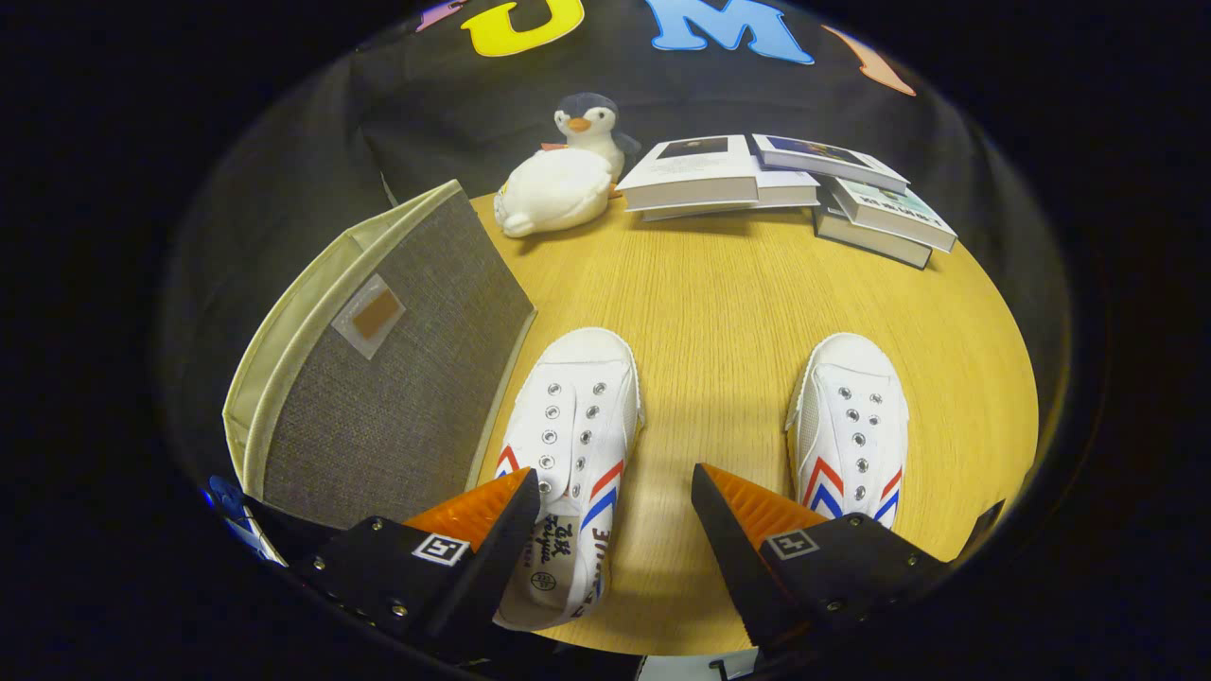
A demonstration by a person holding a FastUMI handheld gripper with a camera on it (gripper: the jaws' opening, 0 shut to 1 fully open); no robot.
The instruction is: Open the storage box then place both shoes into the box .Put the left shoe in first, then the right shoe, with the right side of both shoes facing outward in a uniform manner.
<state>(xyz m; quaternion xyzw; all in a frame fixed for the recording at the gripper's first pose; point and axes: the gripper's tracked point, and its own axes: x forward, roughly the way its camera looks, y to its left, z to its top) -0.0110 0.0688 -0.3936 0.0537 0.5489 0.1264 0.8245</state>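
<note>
Two white canvas shoes with red and blue stripes lie on the wooden table, toes pointing away from me. The left shoe lies just ahead of my left finger, its heel partly under that finger. The right shoe lies beyond my right finger. A grey fabric storage box with cream trim stands to the left of the left shoe, its grey side facing me; whether it is open I cannot tell. My gripper is open above the table, with bare wood between its fingers.
A white plush toy and a small penguin toy sit at the far side of the table. Several books are stacked at the far right. The black cloth wall stands behind.
</note>
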